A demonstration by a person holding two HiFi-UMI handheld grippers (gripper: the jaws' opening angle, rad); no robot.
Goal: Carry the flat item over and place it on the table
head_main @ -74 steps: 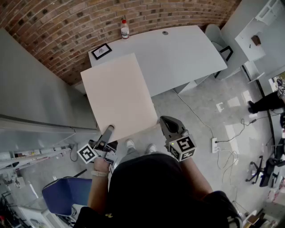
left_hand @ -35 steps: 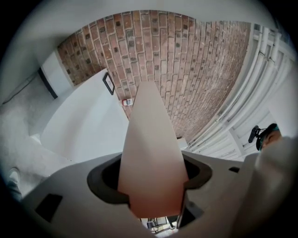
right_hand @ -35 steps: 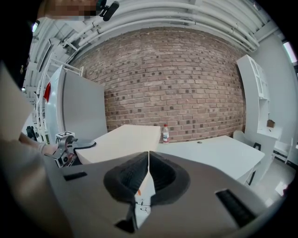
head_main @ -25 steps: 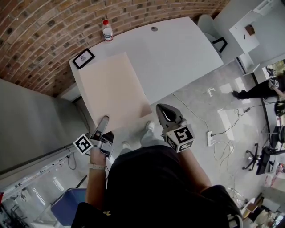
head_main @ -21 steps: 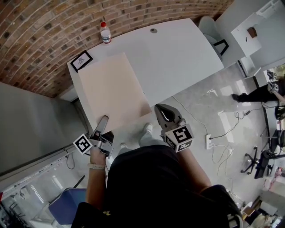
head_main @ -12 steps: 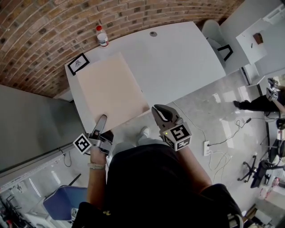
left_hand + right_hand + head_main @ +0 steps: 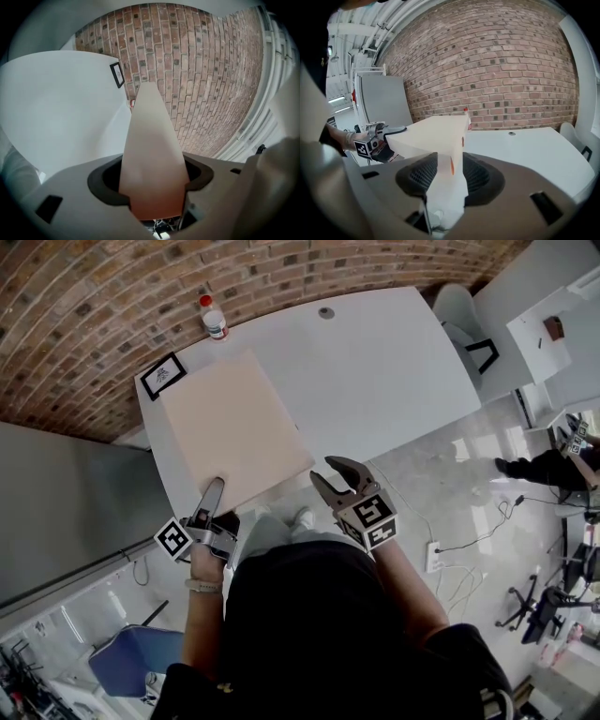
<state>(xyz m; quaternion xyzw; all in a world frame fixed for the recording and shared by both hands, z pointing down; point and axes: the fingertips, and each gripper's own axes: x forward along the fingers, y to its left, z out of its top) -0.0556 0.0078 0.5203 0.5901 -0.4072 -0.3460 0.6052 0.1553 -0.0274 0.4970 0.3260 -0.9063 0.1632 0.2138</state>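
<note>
Left tongs [image 7: 152,201]: closed on the near left corner of the flat board [image 7: 232,427] — the pale sheet runs straight out from between the jaws
Right tongs [image 7: 339,480]: jaws spread wide and pinching nothing; the board's near right corner stands in the gap or just before it, and I cannot tell whether it touches a jaw
Board, place: over the left part of the white surface [image 7: 394,362], its far edge near a small framed card [image 7: 161,376] and a bottle [image 7: 214,317], its near edge jutting past the surface's front edge toward the person; whether it lies fully down I cannot tell
Stiffness: judged rigid — it keeps flat with one corner pinched and shows no sag
Weight: probably light for its breadth, though held at one corner it will lever hard on the jaws
Face: smooth and matt, so it may slip in the jaws and slide readily on the surface
Where to hold: the two near corners, well apart, with the jaws biting deep over the edge
Risk: a one-corner hold could let the free side twist or drop, and a corner may dent if knocked on the surface's edge
</note>
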